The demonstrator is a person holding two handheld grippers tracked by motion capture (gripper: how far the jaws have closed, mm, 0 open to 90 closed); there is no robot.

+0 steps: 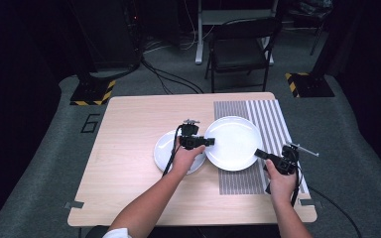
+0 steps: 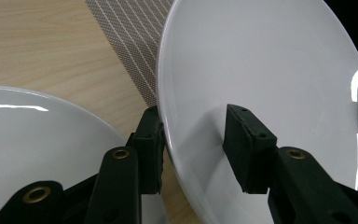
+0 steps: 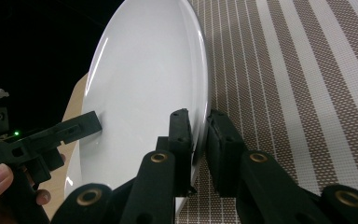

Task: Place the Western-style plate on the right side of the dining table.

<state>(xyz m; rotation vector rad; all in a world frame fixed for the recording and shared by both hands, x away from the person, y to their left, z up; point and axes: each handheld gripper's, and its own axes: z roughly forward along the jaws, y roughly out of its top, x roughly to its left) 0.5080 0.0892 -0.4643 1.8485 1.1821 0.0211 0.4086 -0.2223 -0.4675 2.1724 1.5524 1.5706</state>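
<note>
**Large plate held at both rims over the mat**

High view: the large white plate (image 1: 233, 143) sits over the striped mat (image 1: 269, 119) on the table (image 1: 129, 148), its left rim overlapping the smaller plate (image 1: 164, 148); bare wood lies open to the left.

Left gripper view: the left gripper (image 2: 193, 149) straddles the plate's glossy rim, jaws spread either side.

Right gripper view: the right gripper (image 3: 199, 140) pinches the opposite rim, the plate tilted edge-on

Wood table (image 1: 129, 148), striped placemat (image 1: 268, 111) on its right half. Black folding chair (image 1: 240, 49) behind it. Hazard-striped stand bases (image 1: 93, 92) on grey carpet.
</note>
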